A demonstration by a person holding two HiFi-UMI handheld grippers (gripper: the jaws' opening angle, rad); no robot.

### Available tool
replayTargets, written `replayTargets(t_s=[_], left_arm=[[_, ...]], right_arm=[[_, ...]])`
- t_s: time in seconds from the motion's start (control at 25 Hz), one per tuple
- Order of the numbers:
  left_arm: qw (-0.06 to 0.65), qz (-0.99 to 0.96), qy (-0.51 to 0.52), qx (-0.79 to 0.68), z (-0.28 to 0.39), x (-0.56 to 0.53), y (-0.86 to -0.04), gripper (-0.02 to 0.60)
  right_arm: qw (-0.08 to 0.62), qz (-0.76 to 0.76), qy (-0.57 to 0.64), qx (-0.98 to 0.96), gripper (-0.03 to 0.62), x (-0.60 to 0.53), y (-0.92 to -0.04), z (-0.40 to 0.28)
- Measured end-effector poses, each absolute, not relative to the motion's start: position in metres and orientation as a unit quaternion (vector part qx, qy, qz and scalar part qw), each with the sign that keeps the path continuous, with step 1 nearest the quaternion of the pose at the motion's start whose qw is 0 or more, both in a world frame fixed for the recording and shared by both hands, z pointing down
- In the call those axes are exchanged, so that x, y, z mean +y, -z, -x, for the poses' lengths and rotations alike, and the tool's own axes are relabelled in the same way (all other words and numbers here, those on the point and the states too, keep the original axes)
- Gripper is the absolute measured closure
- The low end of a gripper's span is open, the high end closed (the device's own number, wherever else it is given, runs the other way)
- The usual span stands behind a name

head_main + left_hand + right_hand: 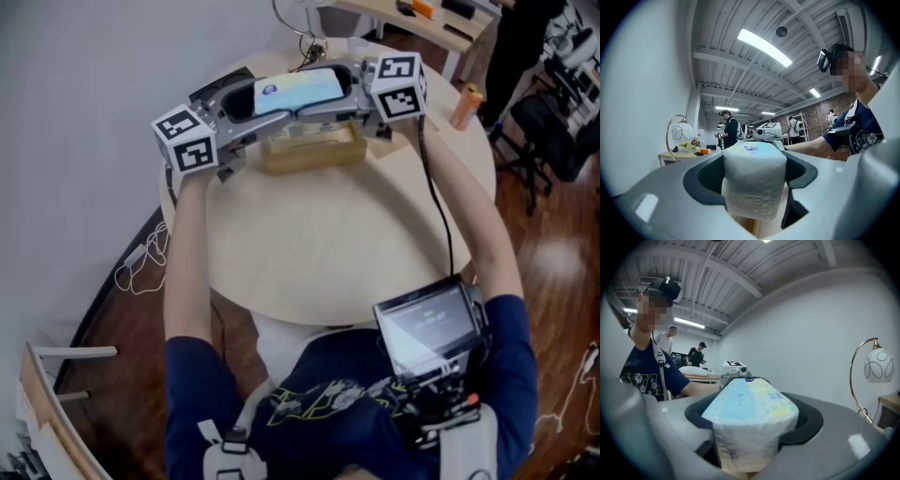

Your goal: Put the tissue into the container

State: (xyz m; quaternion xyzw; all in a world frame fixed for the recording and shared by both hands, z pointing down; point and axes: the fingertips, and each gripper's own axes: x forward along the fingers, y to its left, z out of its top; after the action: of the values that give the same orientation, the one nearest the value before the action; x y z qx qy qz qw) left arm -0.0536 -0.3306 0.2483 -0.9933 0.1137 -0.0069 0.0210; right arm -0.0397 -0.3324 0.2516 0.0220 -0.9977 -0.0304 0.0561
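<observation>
A soft tissue pack (298, 91) with a pale blue and yellow wrapper hangs lengthwise between my two grippers, lifted off the table. My left gripper (239, 101) is shut on its left end and my right gripper (354, 86) on its right end. Just below and in front of the pack, a shallow wooden container (314, 152) stands on the round table (328, 244). The left gripper view has the pack's white end (752, 180) filling the gap between the jaws of that gripper (752, 187). The right gripper view shows the printed top (750, 408) wedged in the right gripper (749, 427).
An orange bottle (466, 105) stands at the table's right edge. White cables (141, 262) lie on the floor at the left by the wall. A lamp (877, 364) stands on a side table. Several people stand in the background (727, 131).
</observation>
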Motion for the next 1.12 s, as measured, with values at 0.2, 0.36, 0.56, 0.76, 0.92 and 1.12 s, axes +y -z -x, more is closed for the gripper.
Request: replayTargets(t_s=[0.2, 0.36, 0.56, 0.76, 0.92, 1.12], left_arm=[[0.018, 0.993, 0.020, 0.115, 0.059, -0.367, -0.284, 0.221], [0.004, 0.992, 0.059, 0.111, 0.062, -0.386, -0.314, 0.219], [-0.015, 0.990, 0.096, 0.105, 0.062, -0.400, -0.345, 0.219], [-0.013, 0.984, 0.140, 0.112, 0.064, -0.409, -0.370, 0.218], [0.010, 0.971, 0.217, 0.103, 0.067, -0.405, -0.400, 0.215], [0.048, 0.972, 0.197, 0.118, 0.074, -0.404, -0.389, 0.213]], right_arm=[[0.067, -0.021, 0.030, -0.997, 0.221, -0.369, -0.286, 0.045], [0.082, -0.032, 0.013, -0.996, 0.217, -0.391, -0.315, 0.048], [0.104, -0.042, -0.007, -0.994, 0.209, -0.405, -0.346, 0.050], [0.178, -0.052, -0.009, -0.983, 0.187, -0.417, -0.371, 0.054], [0.242, -0.069, 0.015, -0.968, 0.103, -0.418, -0.389, 0.054], [0.240, -0.073, 0.031, -0.968, 0.011, -0.414, -0.387, 0.044]])
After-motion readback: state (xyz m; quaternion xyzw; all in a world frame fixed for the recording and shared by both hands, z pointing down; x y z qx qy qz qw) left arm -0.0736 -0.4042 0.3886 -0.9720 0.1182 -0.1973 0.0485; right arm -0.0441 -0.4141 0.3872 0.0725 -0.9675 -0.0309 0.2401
